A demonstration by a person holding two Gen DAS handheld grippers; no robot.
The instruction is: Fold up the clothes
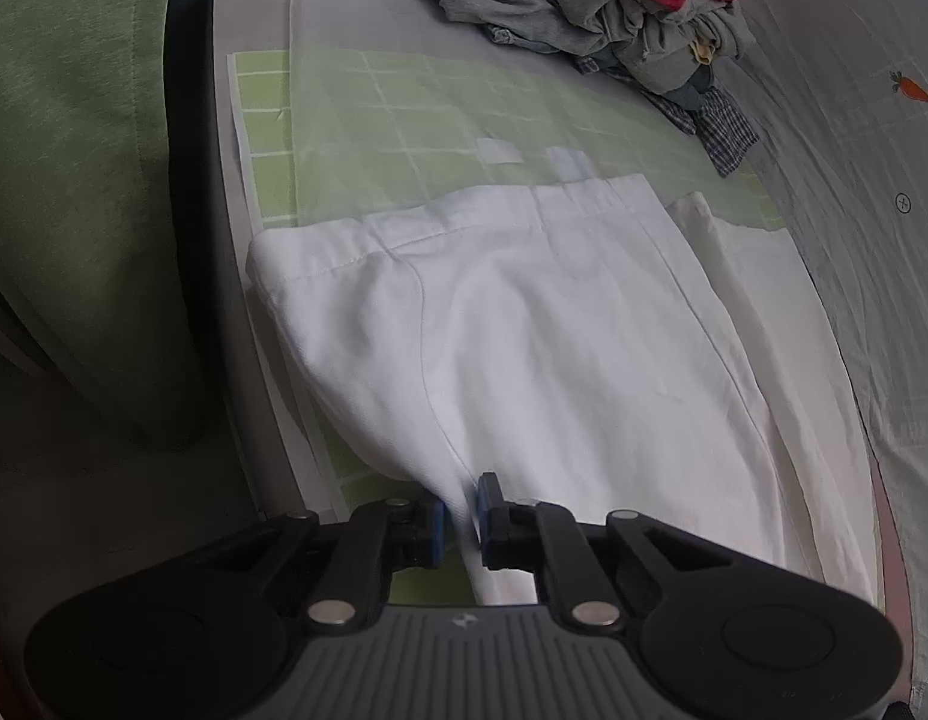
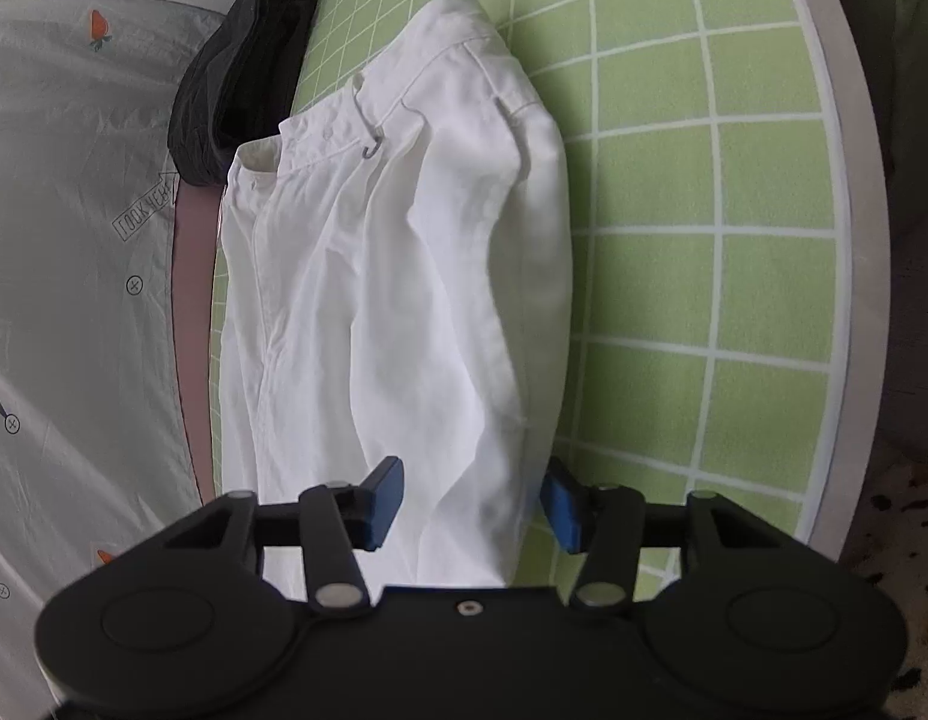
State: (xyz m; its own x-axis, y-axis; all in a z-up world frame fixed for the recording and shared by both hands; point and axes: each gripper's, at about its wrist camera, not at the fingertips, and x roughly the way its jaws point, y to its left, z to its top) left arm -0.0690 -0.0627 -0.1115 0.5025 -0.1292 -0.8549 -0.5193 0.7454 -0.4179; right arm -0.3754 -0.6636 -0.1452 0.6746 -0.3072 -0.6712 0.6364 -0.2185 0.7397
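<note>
White trousers (image 1: 524, 324) lie on a green gridded mat (image 1: 368, 108), waistband at the far end in the left wrist view. My left gripper (image 1: 461, 519) is shut on a pinch of the white cloth, which rises bunched between its blue pads. In the right wrist view the same white trousers (image 2: 404, 252) stretch away along the mat (image 2: 704, 240), waistband with a hook clasp at the top. My right gripper (image 2: 471, 501) is open, its blue pads (image 2: 383, 501) standing either side of the near end of the cloth.
A heap of grey, checked and red clothes (image 1: 614, 18) sits at the far end of the table. A black folded garment (image 2: 242, 72) lies beside the waistband. A grey printed sheet (image 2: 74, 210) covers the surface next to the mat. A green chair (image 1: 74, 150) stands off the table edge.
</note>
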